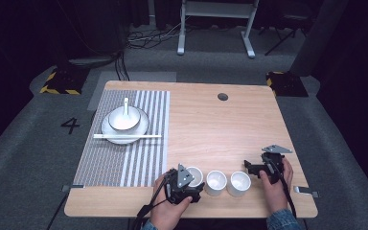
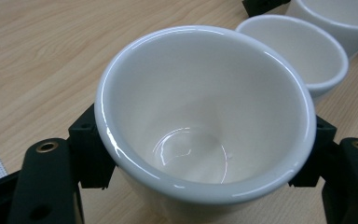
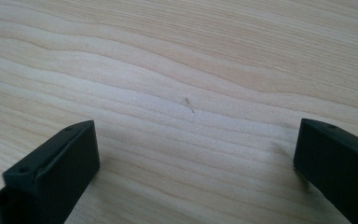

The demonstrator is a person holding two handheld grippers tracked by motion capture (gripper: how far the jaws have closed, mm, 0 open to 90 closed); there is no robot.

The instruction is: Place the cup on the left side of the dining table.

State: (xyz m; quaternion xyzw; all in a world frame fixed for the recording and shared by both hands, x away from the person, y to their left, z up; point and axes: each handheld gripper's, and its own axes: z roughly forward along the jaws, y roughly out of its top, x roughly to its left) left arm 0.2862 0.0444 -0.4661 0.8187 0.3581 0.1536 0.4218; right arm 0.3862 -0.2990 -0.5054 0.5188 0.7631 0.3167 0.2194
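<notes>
Left gripper (image 1: 188, 181) clamped on the nearest white cup (image 2: 205, 116), which sits upright between its jaws at the left end of the cup row.

Glossy, empty, rim up; two more cups (image 1: 216, 182) stand just beyond toward the right gripper (image 1: 255, 167), whose jaws hang spread over the bare table (image 3: 177, 70), right of the row.

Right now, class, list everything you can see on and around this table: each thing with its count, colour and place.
cups: three, white, row at near edge; leftmost between left jaws
bowl: one, white, on plate
plate: one, white, on mat
spoon: one, white, in bowl
chopsticks: white, across plate's near rim
mat: one, grey-striped, table's left side
table: one, light wood
left gripper: black, shut on leftmost cup
right gripper: black, open above bare table
</notes>
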